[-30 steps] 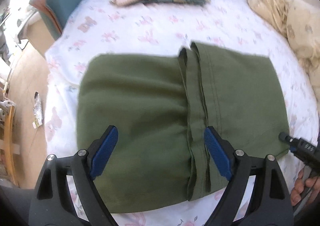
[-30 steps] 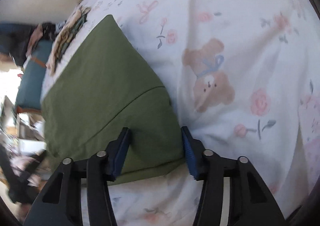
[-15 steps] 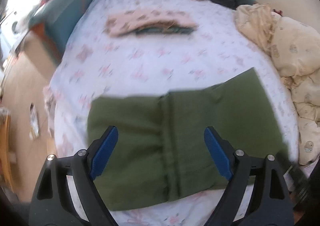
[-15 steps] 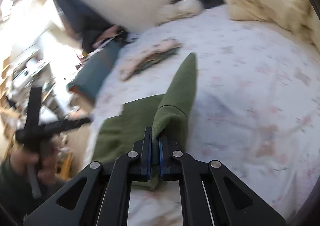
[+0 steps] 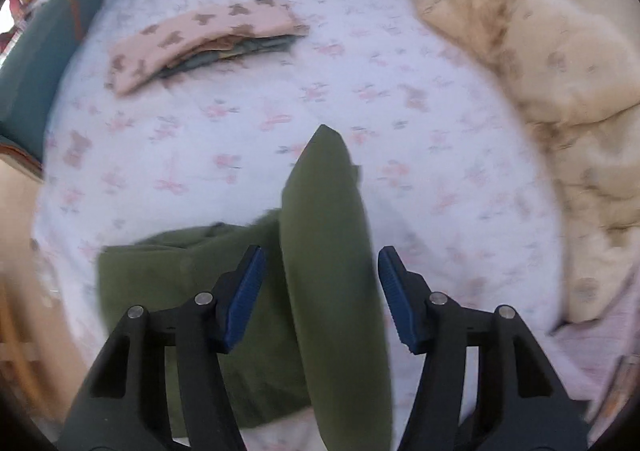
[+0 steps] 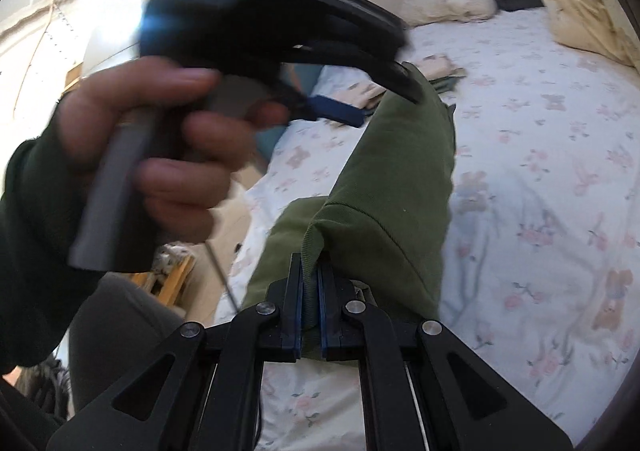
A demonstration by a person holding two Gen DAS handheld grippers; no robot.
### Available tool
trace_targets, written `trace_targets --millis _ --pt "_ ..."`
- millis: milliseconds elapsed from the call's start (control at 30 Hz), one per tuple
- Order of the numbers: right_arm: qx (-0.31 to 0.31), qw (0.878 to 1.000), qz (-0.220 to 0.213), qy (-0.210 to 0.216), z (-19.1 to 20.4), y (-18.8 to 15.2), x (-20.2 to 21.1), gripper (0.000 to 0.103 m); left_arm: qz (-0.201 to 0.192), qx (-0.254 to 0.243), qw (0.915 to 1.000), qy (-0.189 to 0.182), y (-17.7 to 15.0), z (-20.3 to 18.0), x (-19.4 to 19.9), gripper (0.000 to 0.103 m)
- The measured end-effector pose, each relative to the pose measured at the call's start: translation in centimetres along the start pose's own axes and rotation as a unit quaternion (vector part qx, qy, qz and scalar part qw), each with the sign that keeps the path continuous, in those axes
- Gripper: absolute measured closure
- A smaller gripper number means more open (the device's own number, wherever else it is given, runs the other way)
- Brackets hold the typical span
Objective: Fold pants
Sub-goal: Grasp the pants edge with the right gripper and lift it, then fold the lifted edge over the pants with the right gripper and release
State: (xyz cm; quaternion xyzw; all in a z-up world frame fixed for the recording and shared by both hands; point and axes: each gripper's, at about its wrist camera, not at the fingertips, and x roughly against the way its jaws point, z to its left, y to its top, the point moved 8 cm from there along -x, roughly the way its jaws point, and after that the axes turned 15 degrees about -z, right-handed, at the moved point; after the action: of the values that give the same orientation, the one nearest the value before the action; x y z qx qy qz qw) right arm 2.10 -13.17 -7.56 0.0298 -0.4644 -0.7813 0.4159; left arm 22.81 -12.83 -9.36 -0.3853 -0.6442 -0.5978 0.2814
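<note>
Olive-green pants (image 5: 332, 271) are found partly on the floral bedsheet (image 5: 460, 179), one end lifted into a narrow upright fold and the remainder lying bunched on the sheet at the near edge of the bed. The right gripper (image 6: 310, 315) is clamped tight on the hem of the raised end. The left gripper (image 5: 320, 291) is spread wide, the raised fold passing between its pads untouched. A stack of folded clothes (image 5: 208, 39) is noted further up the bedsheet. The fabric is judged soft, light and limp, likely to sag between holds; a grip at the doubled hem or a corner is judged firmest
</note>
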Motion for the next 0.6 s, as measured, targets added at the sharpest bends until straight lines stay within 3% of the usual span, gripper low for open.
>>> trace_targets --millis 33,67,100,267,367,467,600 --pt "0.001 1.0 0.004 0.01 0.4 -0.1 -0.2 0.097 -0.001 0.002 1.0 -0.006 -0.1 0.3 -0.2 0.073" --pt "0.008 1.0 0.008 0.02 1.0 -0.2 -0.4 0.097 -0.003 0.004 0.9999 -0.015 -0.2 0.6 -0.2 0.089" --pt "0.016 0.999 0.011 0.025 1.5 -0.4 -0.5 0.097 0.002 0.005 0.9997 -0.023 -0.4 1.0 -0.2 0.097" --pt "0.006 0.998 0.029 0.064 3.5 -1.0 -1.7 0.097 -0.015 0.017 0.9976 -0.065 -0.5 4.5 3.1 0.099" --pt "0.002 0.995 0.034 0.094 5.2 -1.4 -2.7 0.095 -0.029 0.013 0.998 -0.054 -0.6 7.8 4.7 0.099" --pt "-0.029 0.991 0.043 0.119 6.6 -2.3 -4.1 0.088 -0.021 0.032 0.9986 -0.035 -1.9 12.3 4.8 0.099" --pt "-0.007 0.989 0.067 0.135 8.5 -3.0 -5.4 0.086 -0.002 0.05 0.9985 -0.021 -4.4 17.2 3.7 0.099"
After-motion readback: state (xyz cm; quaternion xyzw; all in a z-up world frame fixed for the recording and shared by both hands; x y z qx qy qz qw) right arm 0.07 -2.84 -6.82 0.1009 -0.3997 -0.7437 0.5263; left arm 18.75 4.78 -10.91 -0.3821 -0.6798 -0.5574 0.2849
